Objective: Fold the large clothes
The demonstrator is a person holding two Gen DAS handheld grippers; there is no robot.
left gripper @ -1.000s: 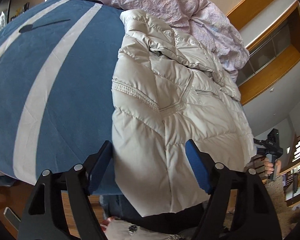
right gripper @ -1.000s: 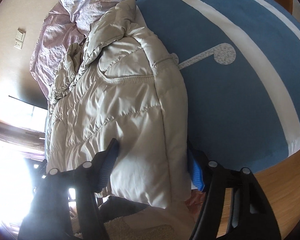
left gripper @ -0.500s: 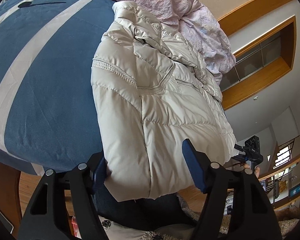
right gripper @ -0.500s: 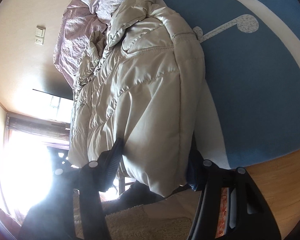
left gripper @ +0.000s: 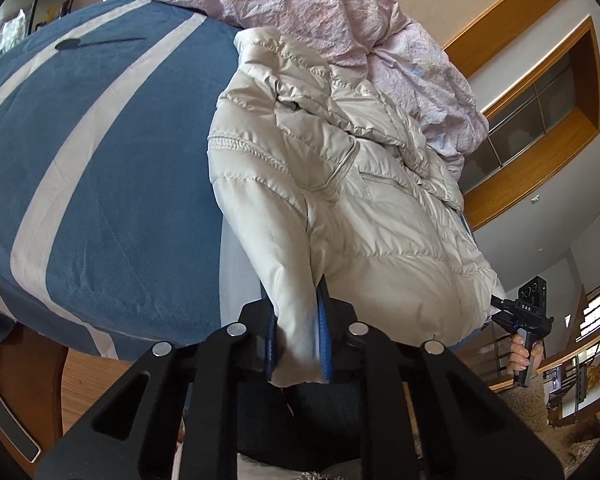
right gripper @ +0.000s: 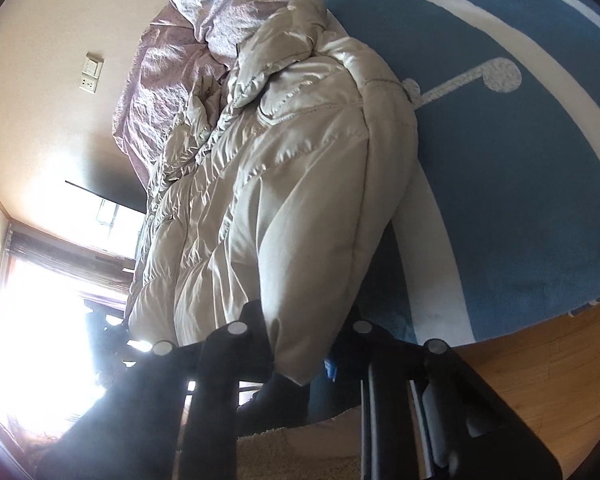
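A cream quilted puffer jacket [left gripper: 340,184] lies on a blue bed cover [left gripper: 100,160] with white stripes, its hem hanging toward me over the bed's edge. My left gripper [left gripper: 298,344] is shut on the jacket's left hem corner, blue pads pinching the fabric. In the right wrist view the same jacket [right gripper: 284,184] fills the middle, and my right gripper [right gripper: 300,356] is shut on its other hem corner. The right gripper also shows in the left wrist view [left gripper: 528,320], at the far right beside the jacket's edge.
A crumpled lilac duvet [left gripper: 340,12] is heaped behind the jacket by the wall. The wooden floor [right gripper: 540,360] lies below the bed's edge. A bright window [right gripper: 40,320] is at the left of the right wrist view. A beige rug [right gripper: 300,452] is underfoot.
Both grippers were open around the jacket's hem corners; now both have closed on the fabric. The hem has been lifted slightly off the bed's edge.
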